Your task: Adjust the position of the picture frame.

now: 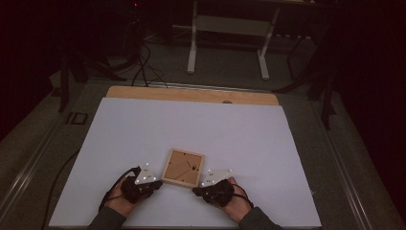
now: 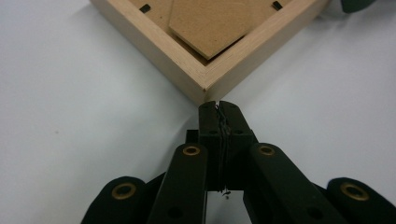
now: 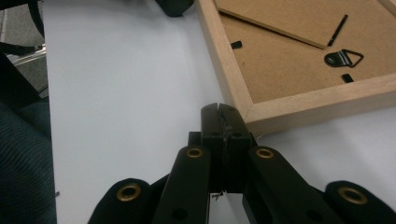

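A small square wooden picture frame (image 1: 183, 166) lies face down on the white table cover, its brown backing board (image 3: 299, 56) up, with a black hanger ring (image 3: 343, 58) and small black clips. My left gripper (image 1: 158, 183) sits at the frame's near left corner (image 2: 204, 88), jaws shut with nothing between them, tips just short of the wood. At the near right corner (image 3: 247, 114) rests my right gripper (image 1: 196, 190), also shut and empty, its tips right against the frame's edge. In the left gripper view the gripper (image 2: 218, 108) points straight at the corner.
The white sheet (image 1: 191, 129) covers most of a wooden tabletop (image 1: 191, 94), bare along the far edge. A white desk frame (image 1: 230, 43) stands on the dark floor behind. Cables (image 1: 143, 67) lie at the far left.
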`<action>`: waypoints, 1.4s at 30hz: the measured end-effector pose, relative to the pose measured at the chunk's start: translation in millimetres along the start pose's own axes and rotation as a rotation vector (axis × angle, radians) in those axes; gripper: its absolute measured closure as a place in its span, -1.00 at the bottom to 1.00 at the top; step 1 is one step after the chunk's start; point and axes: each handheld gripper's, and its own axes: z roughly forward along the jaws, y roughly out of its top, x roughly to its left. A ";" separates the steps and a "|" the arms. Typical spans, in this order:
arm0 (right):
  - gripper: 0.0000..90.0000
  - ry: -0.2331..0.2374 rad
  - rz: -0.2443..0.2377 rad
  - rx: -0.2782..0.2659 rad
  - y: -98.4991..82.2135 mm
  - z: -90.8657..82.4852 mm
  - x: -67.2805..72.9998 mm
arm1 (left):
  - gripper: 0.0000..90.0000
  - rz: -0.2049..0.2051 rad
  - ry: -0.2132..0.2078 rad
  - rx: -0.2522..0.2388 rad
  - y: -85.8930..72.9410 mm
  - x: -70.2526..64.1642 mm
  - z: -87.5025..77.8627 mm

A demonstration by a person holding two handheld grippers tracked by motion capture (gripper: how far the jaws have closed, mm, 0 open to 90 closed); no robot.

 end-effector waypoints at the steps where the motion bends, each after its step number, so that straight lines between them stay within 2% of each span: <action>1: 0.99 0.000 -0.001 -0.001 0.2 0.2 -0.4 | 0.98 -0.006 0.002 0.000 0.9 1.1 0.8; 11: 0.99 -0.024 0.015 0.005 0.2 -1.1 -8.6 | 0.98 -0.003 -0.011 -0.005 12.9 4.0 11.5; 13: 0.99 -0.028 0.022 0.001 0.1 -2.3 -11.2 | 0.98 0.003 0.000 0.003 14.8 3.9 11.2; 17: 0.99 -0.040 0.032 -0.002 -1.0 -4.7 -15.6 | 0.96 -0.020 0.025 0.004 12.6 7.9 7.2; 20: 0.99 -0.043 0.043 -0.004 -2.2 -6.3 -19.0 | 0.96 -0.042 0.018 0.008 13.4 10.5 9.3; 21: 0.99 -0.043 0.043 -0.004 -2.2 -6.3 -19.0 | 0.95 -0.042 0.018 0.008 13.4 10.5 9.3; 22: 0.99 -0.051 0.047 -0.005 -2.8 -6.9 -20.3 | 0.96 -0.024 0.016 0.010 16.7 7.4 11.1; 25: 0.99 -0.057 0.060 -0.002 -3.7 -7.3 -23.1 | 0.95 -0.018 0.014 0.012 20.2 5.7 13.9; 31: 0.99 -0.069 0.070 -0.002 -5.6 -9.1 -29.9 | 0.95 -0.024 0.008 0.011 24.0 5.6 17.3; 37: 0.99 -0.078 0.082 -0.010 -6.3 -13.2 -35.9 | 0.91 -0.013 0.001 0.000 29.2 2.1 20.8; 42: 0.99 -0.082 0.084 -0.010 -6.3 -12.7 -37.9 | 0.91 -0.025 -0.001 -0.007 29.9 2.9 22.5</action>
